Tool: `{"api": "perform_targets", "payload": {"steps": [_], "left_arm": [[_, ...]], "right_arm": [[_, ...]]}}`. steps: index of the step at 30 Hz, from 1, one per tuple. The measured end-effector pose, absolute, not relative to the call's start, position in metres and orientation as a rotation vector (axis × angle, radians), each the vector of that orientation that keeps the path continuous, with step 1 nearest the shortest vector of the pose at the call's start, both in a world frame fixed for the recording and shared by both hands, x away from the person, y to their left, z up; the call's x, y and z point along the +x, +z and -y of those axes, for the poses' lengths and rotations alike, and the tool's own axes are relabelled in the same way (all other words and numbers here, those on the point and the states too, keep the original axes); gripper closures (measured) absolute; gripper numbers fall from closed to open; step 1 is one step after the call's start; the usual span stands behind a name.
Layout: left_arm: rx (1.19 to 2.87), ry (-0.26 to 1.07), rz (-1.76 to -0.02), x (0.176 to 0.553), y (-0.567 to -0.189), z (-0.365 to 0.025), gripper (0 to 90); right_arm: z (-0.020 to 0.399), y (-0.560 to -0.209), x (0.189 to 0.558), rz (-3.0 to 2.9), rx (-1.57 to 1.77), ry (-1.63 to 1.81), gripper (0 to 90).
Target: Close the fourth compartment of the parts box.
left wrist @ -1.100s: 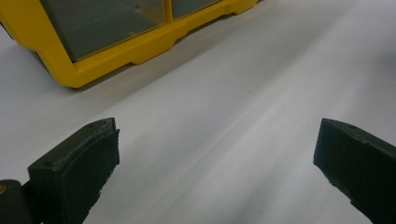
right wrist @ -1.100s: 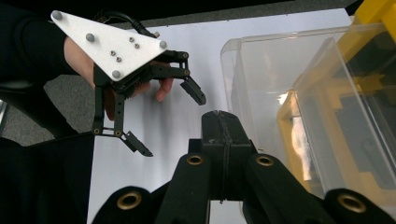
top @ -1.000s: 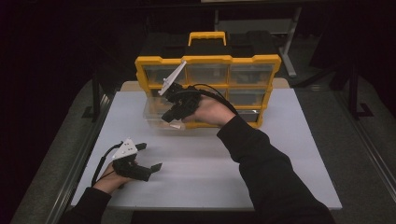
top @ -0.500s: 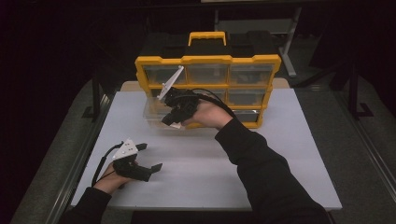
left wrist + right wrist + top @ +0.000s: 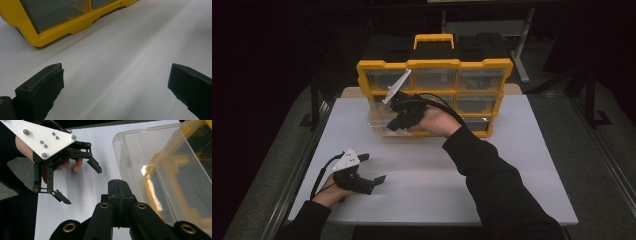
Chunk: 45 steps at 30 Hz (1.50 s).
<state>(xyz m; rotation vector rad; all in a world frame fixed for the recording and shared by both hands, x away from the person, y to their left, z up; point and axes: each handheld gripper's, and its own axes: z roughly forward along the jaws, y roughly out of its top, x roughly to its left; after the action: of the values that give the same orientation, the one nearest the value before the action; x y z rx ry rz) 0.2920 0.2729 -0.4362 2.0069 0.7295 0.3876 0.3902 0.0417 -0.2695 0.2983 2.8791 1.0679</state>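
A yellow organizer (image 5: 434, 64) with clear drawers stands at the back of the white table (image 5: 512, 165). One clear drawer (image 5: 379, 122) is pulled partway out of its lower left corner. My right gripper (image 5: 394, 127) is at that drawer's front and points down toward the table. Its jaws are shut flat against each other (image 5: 119, 185), with the drawer's clear wall (image 5: 160, 170) just beside them and nothing seen between them. At the table's front left rests my left gripper (image 5: 374, 167), its jaws wide open (image 5: 115, 80) over bare tabletop; it is also in the right gripper view (image 5: 82, 185).
The organizer's yellow base corner (image 5: 42, 37) lies ahead of the left gripper. A dark rail (image 5: 307, 165) runs along the table's left edge, with dark floor beyond both sides. White tabletop stretches between the two hands.
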Motion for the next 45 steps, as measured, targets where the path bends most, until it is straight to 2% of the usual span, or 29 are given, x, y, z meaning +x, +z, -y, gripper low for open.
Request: {"api": "perform_targets", "payload": {"steps": [45], "left_arm": [[2.002,0.386,-0.733,0.292,-0.436,-0.274,0.0]], "right_arm": [[-0.043,-0.269,0.418,-2.814,0.390,1.094,89.0]]}}
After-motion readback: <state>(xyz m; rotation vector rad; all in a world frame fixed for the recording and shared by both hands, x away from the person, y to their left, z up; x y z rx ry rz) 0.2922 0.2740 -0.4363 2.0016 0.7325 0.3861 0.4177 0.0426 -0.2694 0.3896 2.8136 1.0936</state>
